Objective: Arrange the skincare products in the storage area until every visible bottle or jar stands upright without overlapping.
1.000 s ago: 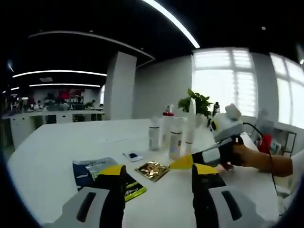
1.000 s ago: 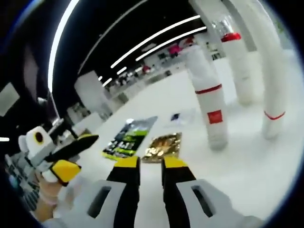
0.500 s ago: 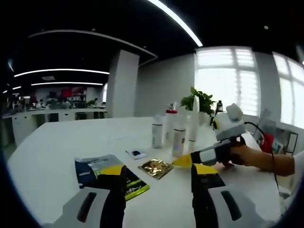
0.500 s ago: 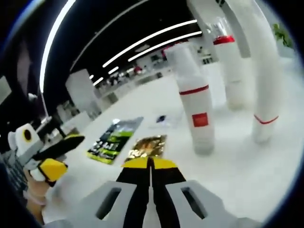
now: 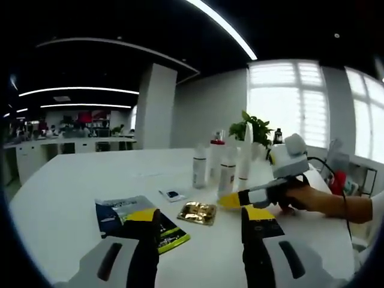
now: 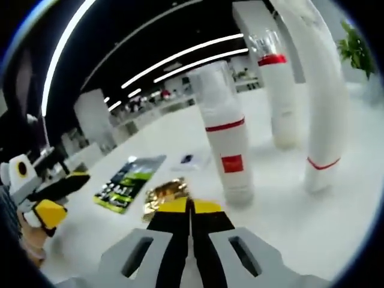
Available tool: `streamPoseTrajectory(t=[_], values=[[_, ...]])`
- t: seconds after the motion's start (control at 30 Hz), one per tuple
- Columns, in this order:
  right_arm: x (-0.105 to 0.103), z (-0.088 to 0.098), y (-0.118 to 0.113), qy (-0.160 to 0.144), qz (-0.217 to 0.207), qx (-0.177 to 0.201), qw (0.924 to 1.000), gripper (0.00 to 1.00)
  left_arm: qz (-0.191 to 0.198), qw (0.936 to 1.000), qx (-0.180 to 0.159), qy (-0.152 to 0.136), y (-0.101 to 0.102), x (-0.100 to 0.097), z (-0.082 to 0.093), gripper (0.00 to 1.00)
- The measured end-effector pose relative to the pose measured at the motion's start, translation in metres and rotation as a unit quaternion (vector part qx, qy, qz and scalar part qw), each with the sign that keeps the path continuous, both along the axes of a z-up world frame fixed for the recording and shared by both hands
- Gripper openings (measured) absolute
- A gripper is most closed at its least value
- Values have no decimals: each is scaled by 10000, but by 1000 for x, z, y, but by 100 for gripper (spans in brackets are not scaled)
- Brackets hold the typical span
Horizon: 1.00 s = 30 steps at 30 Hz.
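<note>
No label is readable. The right gripper (image 6: 191,207), jaws pressed together and empty, sits near the red-banded bottle (image 6: 225,141), just beyond its tips. The left gripper (image 5: 198,217) is spread wide, the gold sachet (image 5: 197,212) lying between its jaws.

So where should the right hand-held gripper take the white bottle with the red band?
Around the straight body of the white bottle, near the red band, coming level from the side. It stands upright, with open table before it, so the shut right hand-held gripper must open first.
</note>
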State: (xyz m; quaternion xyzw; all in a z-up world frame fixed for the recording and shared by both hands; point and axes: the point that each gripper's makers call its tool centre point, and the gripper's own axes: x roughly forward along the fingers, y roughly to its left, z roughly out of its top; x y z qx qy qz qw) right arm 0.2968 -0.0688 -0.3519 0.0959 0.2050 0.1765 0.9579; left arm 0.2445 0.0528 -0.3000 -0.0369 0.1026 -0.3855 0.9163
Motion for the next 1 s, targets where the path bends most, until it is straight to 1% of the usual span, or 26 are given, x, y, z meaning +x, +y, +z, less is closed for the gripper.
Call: streamPoseTrajectory(t=[0.13, 0.17, 0.2, 0.23, 0.47, 0.63, 1.0], values=[[11, -5, -3, -127, -26, -260, 9996, 0, 0, 10000, 30, -4, -1, -1, -1, 56], [11, -6, -3, -118, -23, -267, 9996, 0, 1, 10000, 27, -2, -1, -1, -1, 56], [14, -3, -1, -259, 28, -292, 9992, 0, 5, 10000, 17, 2, 0, -1, -1, 56], [12, -4, -1, -192, 24, -293, 9994, 0, 8, 10000, 10, 2, 0, -1, -1, 56], [5, -3, 5, -152, 192, -311, 9992, 0, 17, 10000, -20, -5, 1, -2, 0, 56], [-1, -4, 7, -64, 233, -272, 9993, 0, 26, 10000, -36, -6, 1, -2, 1, 56], [-10, -3, 13, -3, 379, -336, 9987, 0, 47, 10000, -37, -6, 2, -1, 1, 56]])
